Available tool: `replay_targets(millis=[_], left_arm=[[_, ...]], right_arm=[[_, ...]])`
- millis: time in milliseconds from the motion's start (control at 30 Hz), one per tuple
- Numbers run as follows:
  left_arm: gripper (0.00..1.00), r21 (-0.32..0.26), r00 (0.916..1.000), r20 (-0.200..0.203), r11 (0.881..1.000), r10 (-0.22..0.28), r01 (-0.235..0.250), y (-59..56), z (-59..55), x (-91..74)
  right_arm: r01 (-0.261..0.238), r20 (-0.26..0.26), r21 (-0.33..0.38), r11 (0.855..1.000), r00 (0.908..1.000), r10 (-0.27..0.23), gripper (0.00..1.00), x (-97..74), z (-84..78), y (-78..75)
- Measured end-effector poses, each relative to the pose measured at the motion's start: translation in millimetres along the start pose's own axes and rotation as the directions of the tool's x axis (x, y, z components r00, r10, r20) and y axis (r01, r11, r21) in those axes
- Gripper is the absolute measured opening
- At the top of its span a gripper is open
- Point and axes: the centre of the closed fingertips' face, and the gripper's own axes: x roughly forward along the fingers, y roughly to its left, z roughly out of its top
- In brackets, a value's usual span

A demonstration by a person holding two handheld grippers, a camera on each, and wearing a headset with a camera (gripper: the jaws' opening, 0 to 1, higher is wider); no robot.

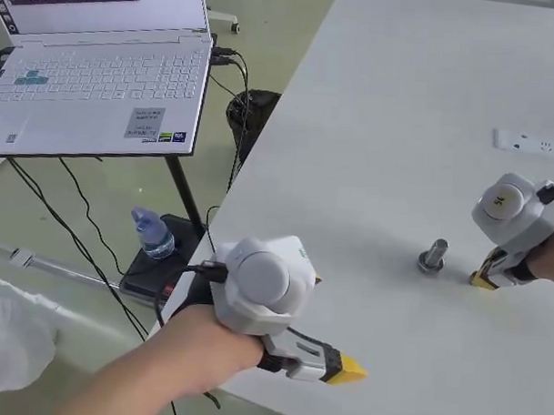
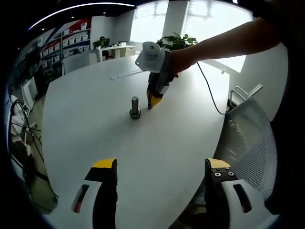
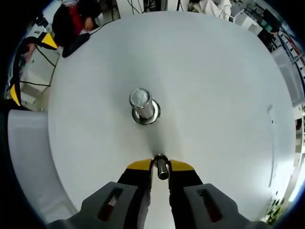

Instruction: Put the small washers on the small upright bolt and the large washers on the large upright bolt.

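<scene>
A large steel bolt (image 1: 433, 256) stands upright on the white table (image 1: 399, 102), with a ring around its base. My right gripper (image 1: 484, 278) sits just right of it, low over the table. In the right gripper view, the right gripper (image 3: 162, 167) is shut on a small steel bolt (image 3: 162, 168), a short way from the large bolt (image 3: 143, 107). My left gripper (image 1: 342, 366) hovers near the table's front edge. In the left gripper view, the left gripper (image 2: 160, 164) is open with nothing between its fingers, facing the large bolt (image 2: 135, 107) and the right gripper (image 2: 153, 101) beyond it.
A white power strip (image 1: 531, 142) lies at the table's far right. Off the table's left edge are a laptop (image 1: 100, 74) on a stand, a black bin (image 1: 248, 111), a water bottle (image 1: 151, 232) and cables. A mesh chair (image 2: 252, 129) stands by the table.
</scene>
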Motion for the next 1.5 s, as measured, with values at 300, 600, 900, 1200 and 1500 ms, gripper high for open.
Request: replay_targets(millis=[300, 600, 900, 1200, 1500], left_arm=[[0.74, -0.001, 1.0000, -0.001, 1.000, 0.005, -0.005, 0.5, -2.3, -2.8], [0.74, 0.003, 1.0000, 0.001, 1.000, 0.006, -0.006, -3.7, -2.5, -5.0], [0.74, 0.019, 0.9999, 0.008, 1.000, 0.009, -0.010, -6.9, 1.8, -5.6], [0.75, 0.037, 1.0000, -0.002, 0.999, 0.009, -0.009, -17.3, 0.6, -8.9], [0.75, 0.030, 0.9996, 0.016, 0.999, 0.023, -0.023, -20.8, 7.1, -13.1]], right_arm=[[-0.003, 0.020, -0.003, 1.000, 0.9998, 0.003, 0.23, -2.2, 5.4, -1.2], [-0.002, 0.030, 0.003, 1.000, 0.9995, 0.002, 0.22, -11.9, 5.5, -2.3], [0.010, 0.081, 0.026, 1.000, 0.9966, -0.012, 0.22, -36.0, 8.9, -4.7], [0.012, 0.132, 0.049, 0.999, 0.9911, -0.018, 0.23, -52.4, 7.3, -7.0], [0.024, 0.244, 0.111, 0.993, 0.9685, -0.051, 0.24, -81.3, 4.4, -2.2]])
